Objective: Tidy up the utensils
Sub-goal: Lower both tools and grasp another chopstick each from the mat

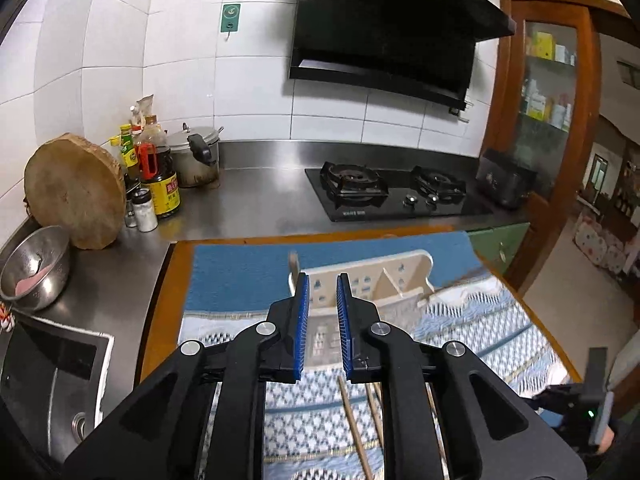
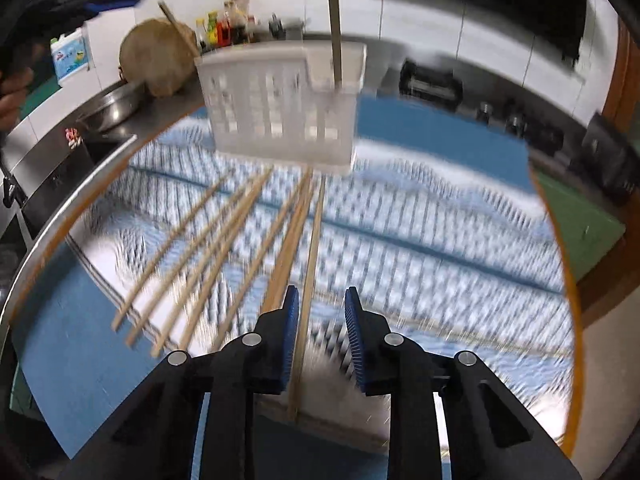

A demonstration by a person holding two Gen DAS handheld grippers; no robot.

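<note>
A white slotted utensil holder (image 1: 376, 284) (image 2: 280, 108) stands on the patterned blue-and-white cloth (image 1: 472, 320) (image 2: 420, 240). One chopstick (image 2: 334, 20) stands upright in it and another (image 2: 176, 24) leans out to the left. Several wooden chopsticks (image 2: 208, 248) (image 1: 354, 428) lie loose on the cloth in front of it. My left gripper (image 1: 322, 280) hovers before the holder, slightly open, with nothing between its pads. My right gripper (image 2: 322, 294) is low over the cloth and open. A single chopstick (image 2: 310, 256) runs through its gap, close beside the left pad; blur hides whether they touch.
The cloth covers a wooden board (image 1: 160, 300) beside a steel counter (image 1: 248, 200). On the counter are a sink (image 1: 48, 368), a steel bowl (image 1: 36, 268), a round chopping block (image 1: 76, 196), bottles (image 1: 156, 172), a pot (image 1: 196, 156) and a gas hob (image 1: 396, 192). A doorway opens at the right.
</note>
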